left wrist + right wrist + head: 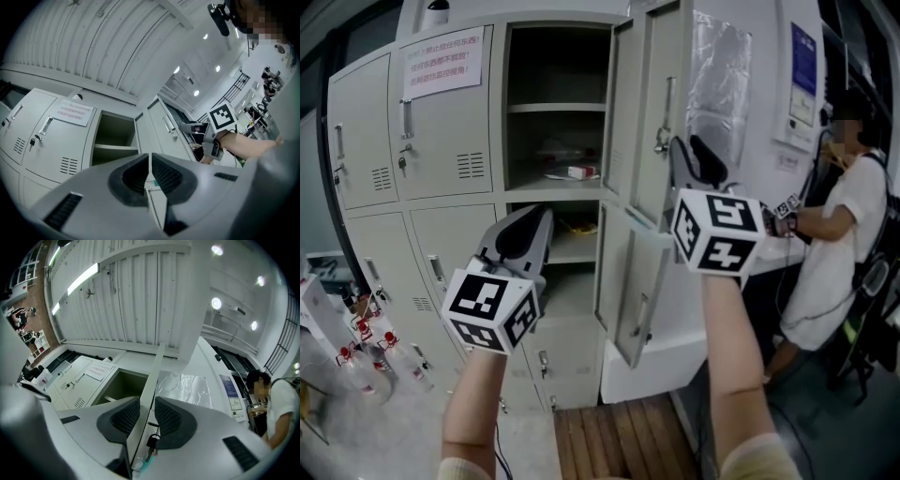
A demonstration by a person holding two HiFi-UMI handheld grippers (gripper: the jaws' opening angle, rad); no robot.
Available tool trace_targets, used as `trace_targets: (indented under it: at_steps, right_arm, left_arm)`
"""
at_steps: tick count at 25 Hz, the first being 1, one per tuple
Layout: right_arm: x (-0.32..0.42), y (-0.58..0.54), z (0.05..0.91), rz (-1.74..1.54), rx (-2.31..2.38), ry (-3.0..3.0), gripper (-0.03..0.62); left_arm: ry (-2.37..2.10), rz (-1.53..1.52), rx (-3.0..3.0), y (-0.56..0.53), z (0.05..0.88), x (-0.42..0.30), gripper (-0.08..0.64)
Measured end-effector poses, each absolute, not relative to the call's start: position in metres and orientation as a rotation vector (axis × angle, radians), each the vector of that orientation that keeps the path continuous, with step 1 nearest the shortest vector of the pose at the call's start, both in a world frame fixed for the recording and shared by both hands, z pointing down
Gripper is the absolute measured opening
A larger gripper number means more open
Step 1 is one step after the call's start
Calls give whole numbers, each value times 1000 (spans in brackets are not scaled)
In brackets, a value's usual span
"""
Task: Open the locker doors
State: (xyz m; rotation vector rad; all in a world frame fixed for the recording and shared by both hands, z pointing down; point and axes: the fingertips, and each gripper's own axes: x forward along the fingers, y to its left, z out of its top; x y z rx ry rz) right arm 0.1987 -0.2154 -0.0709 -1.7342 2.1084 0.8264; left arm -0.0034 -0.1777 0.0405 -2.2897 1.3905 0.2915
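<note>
1. Head view: a bank of grey lockers (441, 131) fills the frame. Its two left columns are shut. In the right column the upper door (642, 94) and the lower door (623, 281) both stand swung out towards the right.
2. The right gripper (698, 161) is raised at the free edge of the upper door, just beside the door's handle.
3. In the right gripper view, the thin edge of the upper door (152, 376) runs straight up between the jaws of the right gripper (147, 404). Both ribbed pads lie against the edge, so the jaws are gripping the door. A key (150, 442) hangs from the door just below the pads.
4. The left gripper (525, 234) is held lower, in front of the open lower compartment and apart from both doors.
5. In the left gripper view, the jaws of the left gripper (150, 161) are closed pad against pad, with nothing held between them.
6. The open upper compartment has a shelf, and a small red-and-white box (578, 172) lies on its floor.
7. A white notice (441, 61) with red print is stuck on a shut top door. A crinkled silvery film (717, 75) covers part of the lockers' side panel.
8. A person (844, 234) in white stands at the right, well apart from the lockers. Clear bottles (366, 366) with red tags stand at the lower left.
</note>
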Motion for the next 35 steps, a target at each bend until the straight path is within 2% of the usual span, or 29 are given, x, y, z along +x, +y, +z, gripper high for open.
trace_targets:
  at_steps: [18,35]
  right_arm:
    - [217,-209,-28,780,-1663,2182,97]
    - [207,-195,42,662,-1580,2266,97]
  left_arm:
    - [1408,287,-2313,-189,51,23,5]
    - [1529,241,-2278,-183,87,1,3]
